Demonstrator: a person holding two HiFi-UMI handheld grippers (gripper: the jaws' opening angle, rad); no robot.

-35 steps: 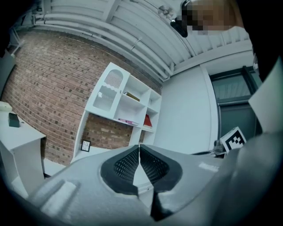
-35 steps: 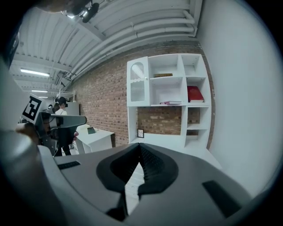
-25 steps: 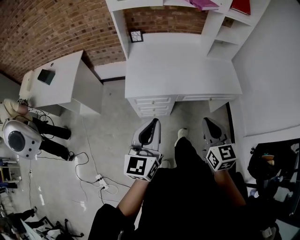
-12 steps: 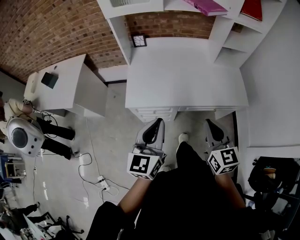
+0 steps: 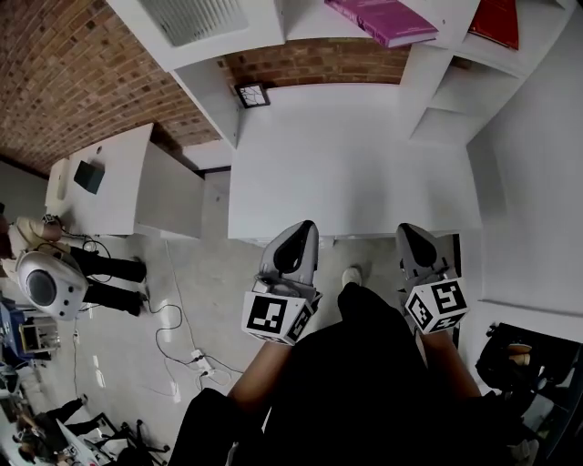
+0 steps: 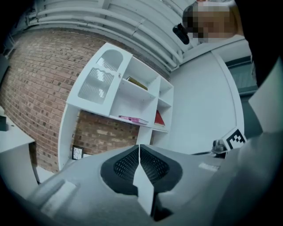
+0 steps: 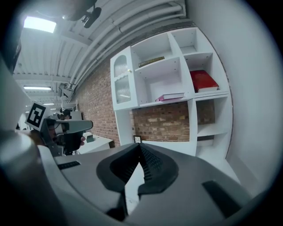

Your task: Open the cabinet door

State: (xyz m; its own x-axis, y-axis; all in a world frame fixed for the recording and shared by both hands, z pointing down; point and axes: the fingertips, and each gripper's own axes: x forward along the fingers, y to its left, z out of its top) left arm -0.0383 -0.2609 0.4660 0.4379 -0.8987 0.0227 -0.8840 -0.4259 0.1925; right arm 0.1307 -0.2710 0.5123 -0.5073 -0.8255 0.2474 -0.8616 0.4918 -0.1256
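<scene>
While the left claw (image 5: 298, 229) and right claw (image 5: 408, 231) hang pinched together, empty, over the bench (image 5: 346, 164) edge, the cabinet door (image 7: 122, 79) stands upright, high at the shelf unit's (image 7: 177, 75) top left. Left claw looks nearer, I'd say.

Desk (image 5: 346, 164) ahead; shelf unit (image 5: 428, 82) behind it. Cabinet door (image 5: 196, 18) at unit's upper left. Picture frame (image 5: 250, 95) on desk, back-left corner. Book (image 5: 387, 18) on shelf right of door. Side table (image 5: 100, 177) left of desk.
</scene>
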